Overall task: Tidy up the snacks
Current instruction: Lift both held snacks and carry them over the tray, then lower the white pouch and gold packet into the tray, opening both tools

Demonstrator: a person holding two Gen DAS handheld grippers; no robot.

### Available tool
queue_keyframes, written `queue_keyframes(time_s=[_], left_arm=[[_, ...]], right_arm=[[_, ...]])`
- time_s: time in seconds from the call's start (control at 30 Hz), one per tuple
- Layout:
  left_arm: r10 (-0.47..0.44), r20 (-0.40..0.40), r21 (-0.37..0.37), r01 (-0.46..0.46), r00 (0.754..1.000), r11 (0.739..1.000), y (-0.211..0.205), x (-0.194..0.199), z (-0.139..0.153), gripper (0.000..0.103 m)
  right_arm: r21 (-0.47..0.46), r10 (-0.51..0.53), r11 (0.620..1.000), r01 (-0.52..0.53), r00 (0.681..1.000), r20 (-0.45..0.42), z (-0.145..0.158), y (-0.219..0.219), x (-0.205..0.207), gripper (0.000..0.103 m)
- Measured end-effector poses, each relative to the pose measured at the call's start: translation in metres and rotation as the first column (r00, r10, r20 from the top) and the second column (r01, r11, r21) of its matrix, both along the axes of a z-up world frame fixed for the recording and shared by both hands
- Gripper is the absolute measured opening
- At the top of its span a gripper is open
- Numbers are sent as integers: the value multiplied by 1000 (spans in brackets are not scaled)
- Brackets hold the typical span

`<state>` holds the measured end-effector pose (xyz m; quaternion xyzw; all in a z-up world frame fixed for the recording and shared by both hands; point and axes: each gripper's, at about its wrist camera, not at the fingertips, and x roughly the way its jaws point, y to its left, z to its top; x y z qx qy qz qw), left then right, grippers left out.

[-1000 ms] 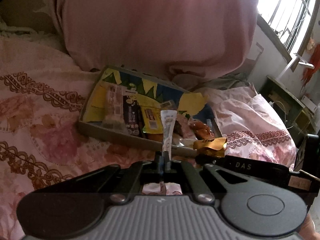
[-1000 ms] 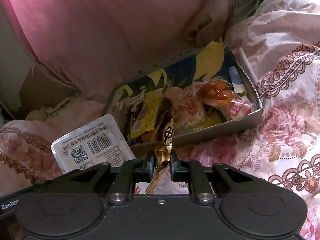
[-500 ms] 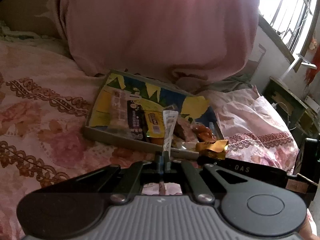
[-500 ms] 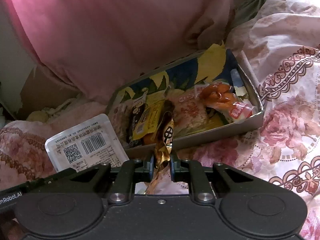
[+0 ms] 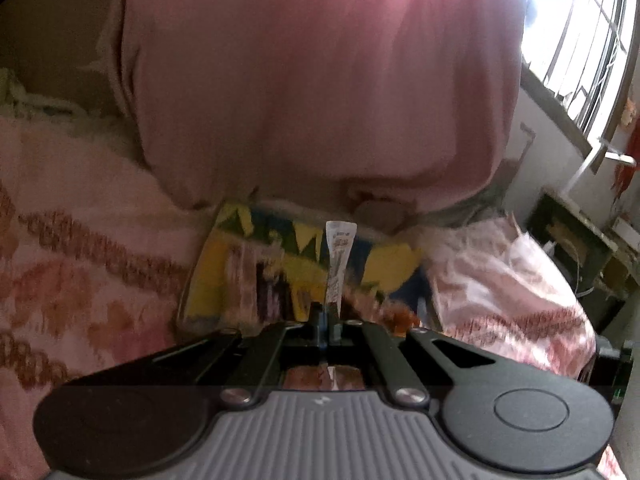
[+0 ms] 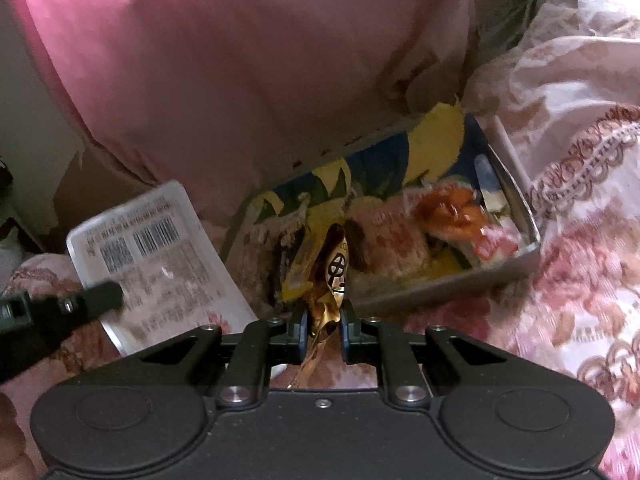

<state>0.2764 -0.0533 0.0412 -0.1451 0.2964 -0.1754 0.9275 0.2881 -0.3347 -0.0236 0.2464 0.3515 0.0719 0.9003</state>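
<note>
My left gripper (image 5: 327, 322) is shut on a flat white snack packet (image 5: 338, 264), seen edge-on and standing up from the jaws. The same packet (image 6: 156, 256) shows broadside at left in the right wrist view, with barcodes, held by the left gripper (image 6: 102, 294). My right gripper (image 6: 325, 330) is shut on a crumpled gold wrapper (image 6: 334, 280). Beyond both lies a shallow metal tray (image 6: 520, 216) with a blue and yellow lining, holding several snack packs; it also shows in the left wrist view (image 5: 200, 264).
The tray rests on a pink floral bedspread (image 6: 580, 272). A large pink pillow (image 5: 320, 80) rises right behind the tray. A window (image 5: 592, 32) and a dark side table (image 5: 572, 236) stand at the far right.
Both grippers have lifted and shifted with their packets still held. The white packet now sits higher in the right wrist view. Both views are blurred by motion.
</note>
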Motion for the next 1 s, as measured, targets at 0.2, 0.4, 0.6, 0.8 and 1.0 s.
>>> queue_keyframes(time_s=[0.2, 0.4, 0.6, 0.8, 1.0], left_arm=[[36, 38, -22, -35, 999, 999, -9, 43, 10, 0], [70, 11, -39, -69, 998, 997, -21, 90, -9, 0], [94, -17, -35, -95, 995, 995, -22, 113, -33, 0], [140, -46, 23, -139, 989, 990, -13, 122, -56, 1], [197, -99, 140, -182, 975, 973, -11, 128, -75, 9]], right_arm=[[-19, -17, 1000, 18, 998, 67, 1, -6, 35, 16], [-10, -34, 999, 35, 997, 72, -12, -13, 64, 16], [25, -5, 1000, 3, 998, 63, -29, -5, 88, 16], [-95, 40, 995, -33, 997, 62, -39, 16, 98, 20], [-271, 52, 962, -31, 996, 71, -35, 31, 93, 37]])
